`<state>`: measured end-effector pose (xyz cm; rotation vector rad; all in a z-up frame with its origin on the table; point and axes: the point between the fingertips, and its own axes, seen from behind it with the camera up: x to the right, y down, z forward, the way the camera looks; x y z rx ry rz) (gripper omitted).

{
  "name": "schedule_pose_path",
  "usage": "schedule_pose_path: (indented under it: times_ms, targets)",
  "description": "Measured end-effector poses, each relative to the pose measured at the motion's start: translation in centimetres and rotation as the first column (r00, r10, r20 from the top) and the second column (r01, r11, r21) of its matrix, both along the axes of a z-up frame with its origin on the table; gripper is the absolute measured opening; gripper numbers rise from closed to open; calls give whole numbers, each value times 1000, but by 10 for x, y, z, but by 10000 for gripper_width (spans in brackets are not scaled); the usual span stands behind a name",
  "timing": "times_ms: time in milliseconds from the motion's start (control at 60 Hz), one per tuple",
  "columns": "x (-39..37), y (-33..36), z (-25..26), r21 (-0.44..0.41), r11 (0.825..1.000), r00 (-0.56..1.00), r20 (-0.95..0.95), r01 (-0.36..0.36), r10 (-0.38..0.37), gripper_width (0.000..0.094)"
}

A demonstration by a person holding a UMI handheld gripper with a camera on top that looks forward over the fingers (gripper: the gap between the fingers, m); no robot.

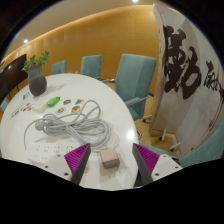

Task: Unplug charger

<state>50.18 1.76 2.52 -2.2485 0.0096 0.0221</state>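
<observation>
A small pale charger block lies on the white round table, with a grey-white cable coiled in loops just beyond it. My gripper is open. The magenta pads stand on either side of the block, a gap showing on each side, so it sits between the fingers untouched. A white power strip lies on the table to the left of the left finger. Whether the cable joins the block is hidden.
A potted plant stands at the table's far left, with a few small items beside it. Teal chairs ring the far side. A white banner with black calligraphy hangs at the right.
</observation>
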Motion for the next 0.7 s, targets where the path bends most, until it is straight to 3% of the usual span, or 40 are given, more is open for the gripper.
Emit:
schedule_pose_path:
  times_ms: [250,700]
  targets:
    - [-4,-51,67,81,997,997,71,16,-22,873]
    - [-66,-254,184,162,983,978,172,88,-116,867]
